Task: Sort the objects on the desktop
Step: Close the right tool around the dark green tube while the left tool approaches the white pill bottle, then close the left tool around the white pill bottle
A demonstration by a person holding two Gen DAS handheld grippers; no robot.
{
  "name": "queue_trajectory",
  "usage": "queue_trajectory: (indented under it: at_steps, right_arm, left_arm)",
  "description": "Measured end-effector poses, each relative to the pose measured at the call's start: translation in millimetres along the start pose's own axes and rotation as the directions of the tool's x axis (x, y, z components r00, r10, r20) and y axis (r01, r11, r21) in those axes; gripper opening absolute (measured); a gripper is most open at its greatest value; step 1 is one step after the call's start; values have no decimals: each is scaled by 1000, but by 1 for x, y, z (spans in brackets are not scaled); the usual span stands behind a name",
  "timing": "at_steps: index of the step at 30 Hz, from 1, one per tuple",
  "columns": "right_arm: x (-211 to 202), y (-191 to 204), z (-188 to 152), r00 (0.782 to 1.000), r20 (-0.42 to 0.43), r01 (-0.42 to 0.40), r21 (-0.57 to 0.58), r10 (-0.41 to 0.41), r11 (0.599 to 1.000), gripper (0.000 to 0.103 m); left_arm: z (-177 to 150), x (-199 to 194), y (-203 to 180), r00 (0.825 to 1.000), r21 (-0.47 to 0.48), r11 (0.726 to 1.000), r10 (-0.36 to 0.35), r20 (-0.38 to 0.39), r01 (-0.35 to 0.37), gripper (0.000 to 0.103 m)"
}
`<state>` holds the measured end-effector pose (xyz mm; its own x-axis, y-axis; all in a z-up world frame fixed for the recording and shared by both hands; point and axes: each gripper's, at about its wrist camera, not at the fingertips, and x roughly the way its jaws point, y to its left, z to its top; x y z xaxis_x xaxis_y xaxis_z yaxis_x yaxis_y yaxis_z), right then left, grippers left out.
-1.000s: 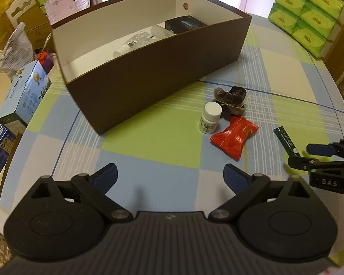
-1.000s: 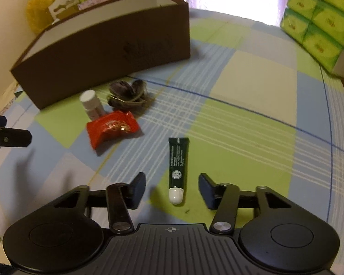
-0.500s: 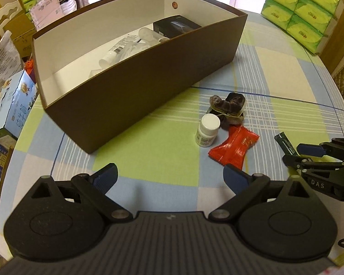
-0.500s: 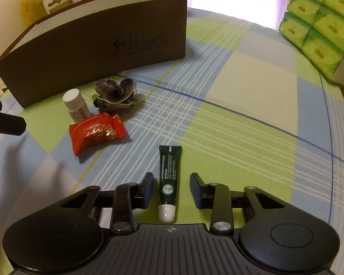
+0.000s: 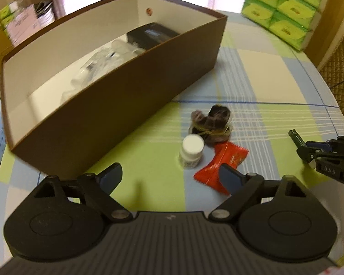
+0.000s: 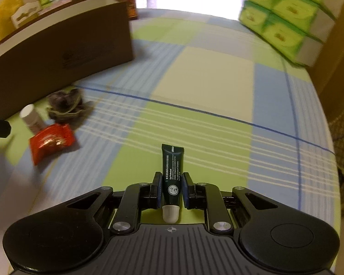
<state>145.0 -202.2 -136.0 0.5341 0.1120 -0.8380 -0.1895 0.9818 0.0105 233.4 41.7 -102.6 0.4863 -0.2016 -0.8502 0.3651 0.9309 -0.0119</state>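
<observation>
My right gripper (image 6: 171, 183) is shut on a dark green lip-balm tube (image 6: 172, 174) with a white cap, its tail pointing forward over the checked tablecloth. In the left wrist view that same gripper (image 5: 309, 152) shows at the far right with the tube (image 5: 295, 137) in it. My left gripper (image 5: 170, 175) stands open above the cloth, nothing between its fingers. Just ahead of it lie a white pill bottle (image 5: 191, 151), a red snack packet (image 5: 222, 165) and a dark scrunchie (image 5: 212, 123). The brown box (image 5: 117, 105) with white inside holds several items.
Green tissue packs (image 6: 289, 16) are stacked at the table's far right. A wicker chair (image 5: 339, 73) stands beyond the right edge. Boxes and bags crowd the left side past the brown box (image 6: 57, 55).
My right gripper has shut on the green tube, which earlier lay loose between its open fingers. The left gripper has moved forward toward the bottle and red packet.
</observation>
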Motion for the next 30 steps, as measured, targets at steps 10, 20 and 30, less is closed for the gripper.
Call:
queue_trajectory:
  at_steps: [10, 20, 30]
  right_arm:
    - [-1, -21, -1, 999, 4, 35, 53, -35, 998, 14]
    - [0, -20, -1, 999, 8, 40, 51, -40, 998, 14]
    - [2, -18, 0, 999, 24, 45, 30, -46, 999, 14]
  left_arm:
    - [13, 31, -8, 999, 77, 996, -51, 10, 50, 62]
    - [8, 54, -15, 997, 139, 987, -83, -5, 82, 22]
    - [-13, 38, 16, 1000, 61, 998, 10, -12, -10, 22]
